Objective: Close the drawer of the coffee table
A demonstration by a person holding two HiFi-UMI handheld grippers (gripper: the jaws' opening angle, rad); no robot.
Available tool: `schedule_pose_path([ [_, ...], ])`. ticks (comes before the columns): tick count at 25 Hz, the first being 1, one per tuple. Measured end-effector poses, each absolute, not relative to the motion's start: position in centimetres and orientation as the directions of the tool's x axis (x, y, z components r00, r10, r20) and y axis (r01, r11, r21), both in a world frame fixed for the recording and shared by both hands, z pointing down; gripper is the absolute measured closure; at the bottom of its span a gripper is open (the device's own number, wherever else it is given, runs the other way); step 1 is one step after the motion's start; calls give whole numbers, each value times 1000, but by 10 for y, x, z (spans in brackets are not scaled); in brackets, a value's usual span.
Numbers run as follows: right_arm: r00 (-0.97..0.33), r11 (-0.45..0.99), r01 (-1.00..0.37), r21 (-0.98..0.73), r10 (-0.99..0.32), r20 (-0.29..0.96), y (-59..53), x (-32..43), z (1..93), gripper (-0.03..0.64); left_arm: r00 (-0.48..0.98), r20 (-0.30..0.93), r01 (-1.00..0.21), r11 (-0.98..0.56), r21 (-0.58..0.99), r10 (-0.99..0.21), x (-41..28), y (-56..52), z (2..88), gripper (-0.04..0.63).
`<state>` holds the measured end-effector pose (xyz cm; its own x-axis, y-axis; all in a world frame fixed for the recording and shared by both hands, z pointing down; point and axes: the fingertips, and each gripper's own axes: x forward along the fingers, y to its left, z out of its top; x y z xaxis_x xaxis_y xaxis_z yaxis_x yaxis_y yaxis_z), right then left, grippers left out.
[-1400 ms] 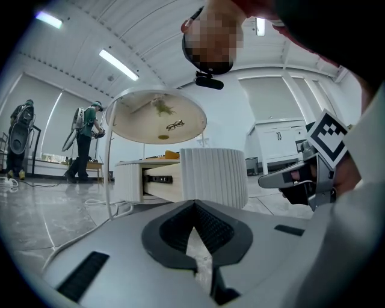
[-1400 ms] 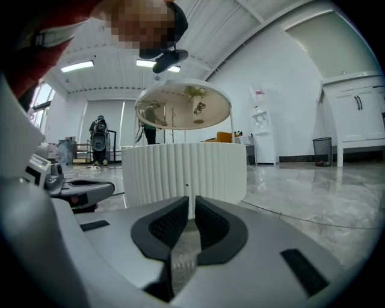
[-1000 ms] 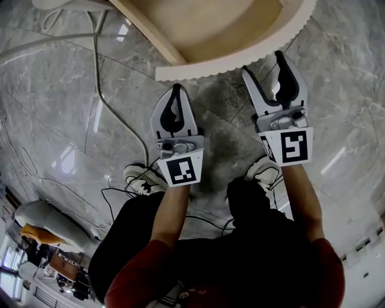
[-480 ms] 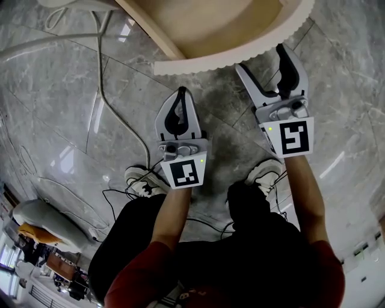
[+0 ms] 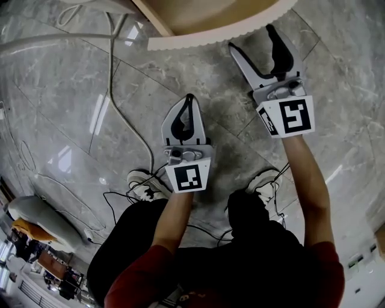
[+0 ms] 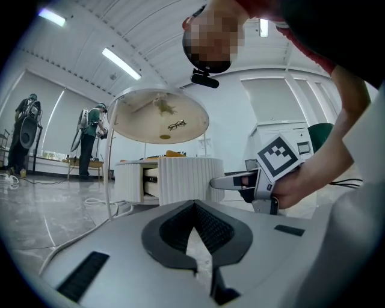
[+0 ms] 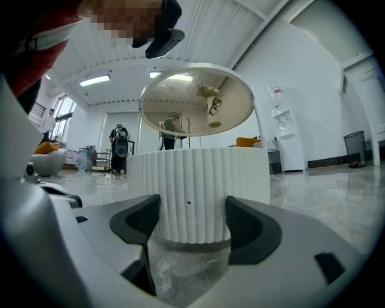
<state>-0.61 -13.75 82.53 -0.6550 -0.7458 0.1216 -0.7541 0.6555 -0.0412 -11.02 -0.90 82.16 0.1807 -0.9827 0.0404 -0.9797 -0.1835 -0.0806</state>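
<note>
Item: a low round counter (image 7: 198, 180) with a white side ribbed in upright flutes, standing on a grey marbled floor (image 5: 60, 90). It is carrying a round see-through top (image 7: 195, 99) on thin posts, and a pair of spectacles (image 7: 214, 106) is lying on that top, showing from below. The drawer (image 5: 210, 12) is standing pulled out toward the person, showing a bare tan inside at the upper edge of the head view. Its curved front panel (image 5: 222, 34) is wearing the same white fluting as the body, with a scalloped lip and one small dark hole at mid-height. In the left gripper view a dark gap is showing between the pulled-out front and the counter's body. A white cable (image 5: 117, 102) is trailing across the floor to the left of the drawer. The right claw (image 5: 251, 39) is reaching ahead on a stretched forearm, pointing almost level and low over the floor. Its jaws are standing spread wide and gripping nothing, with the fluted front filling the space beyond them. Its tips are lying just beside the scalloped lip, and whether they are touching it cannot be told. The left claw (image 5: 189, 99) is hanging back near the person's knees on a bent arm, pointing level and well apart from the drawer. Its jaws are pressed together at the tips with nothing between them. Each gripper's marker cube is facing up toward the head camera.
</note>
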Motion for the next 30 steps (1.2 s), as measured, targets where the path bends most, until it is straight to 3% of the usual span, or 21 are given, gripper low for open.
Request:
schedule_pose_path([
  [30,-662,666,-745,-41,-730,170,-250,-82,828,290,163,77,-980,-171,-100,-984,-108,-16,823,583],
])
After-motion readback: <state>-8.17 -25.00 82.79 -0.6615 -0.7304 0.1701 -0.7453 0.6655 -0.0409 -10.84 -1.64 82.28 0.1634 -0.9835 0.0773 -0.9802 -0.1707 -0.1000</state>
